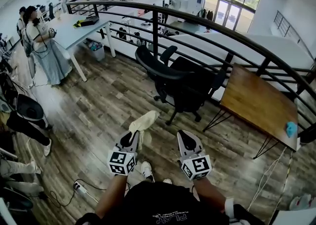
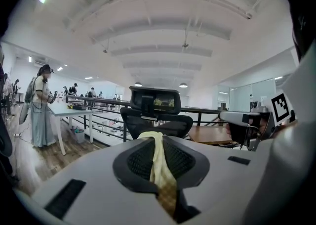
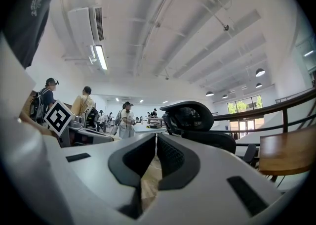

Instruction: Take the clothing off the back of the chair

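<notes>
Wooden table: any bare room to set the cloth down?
Most of the wooden table is bare; only a blue object sits at its right corner. Floor left of the office chair is free too. Far left is crowded: people's legs, power strip.

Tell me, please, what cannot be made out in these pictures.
- cloth: head view, lower end hidden behind the left gripper; garment's kind unclear.
- chair: head view, black on black; whether dark clothing lies on it cannot be told.
- blue thing on the wooden table: head view, too small to name.
</notes>
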